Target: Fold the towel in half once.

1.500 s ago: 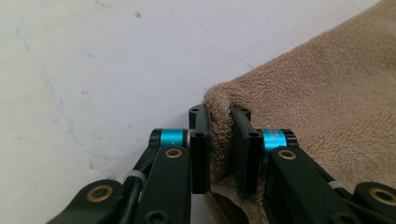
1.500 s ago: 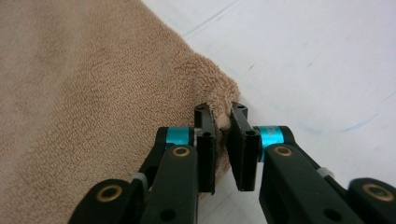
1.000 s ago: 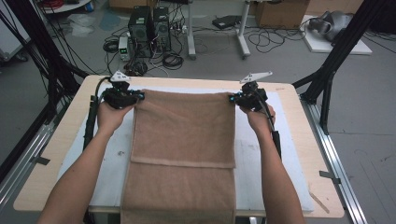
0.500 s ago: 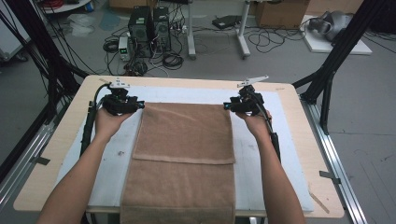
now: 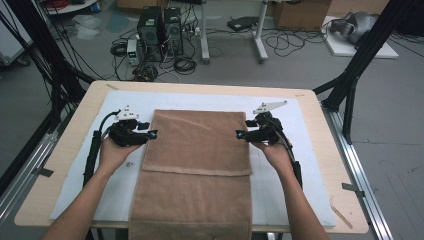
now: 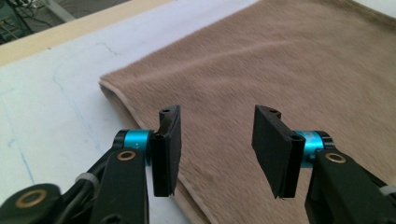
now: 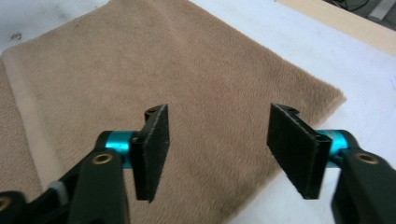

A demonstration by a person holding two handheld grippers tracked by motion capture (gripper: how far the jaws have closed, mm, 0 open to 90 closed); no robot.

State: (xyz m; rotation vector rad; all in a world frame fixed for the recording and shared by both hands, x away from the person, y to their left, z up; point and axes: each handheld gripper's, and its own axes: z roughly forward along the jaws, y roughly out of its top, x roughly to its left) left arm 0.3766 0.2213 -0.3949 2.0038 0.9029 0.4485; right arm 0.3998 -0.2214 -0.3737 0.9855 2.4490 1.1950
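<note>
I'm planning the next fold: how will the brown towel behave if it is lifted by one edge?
The brown towel will probably go floppy and drape, since its folded-over layer lies limp and flat. Its fuzzy pile looks grippy rather than slippery, so pads should hold it. Two stacked layers may separate if only the top one is pinched.

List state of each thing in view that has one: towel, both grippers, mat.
brown towel: folded over once, top layer flat, near end hanging over the table edge.
left gripper: open, jaws have just been opening, nothing between them, at the towel's left edge.
right gripper: open, jaws have just been opening, nothing between them, at the towel's right edge.
white mat: lying flat on the table under the towel.
</note>
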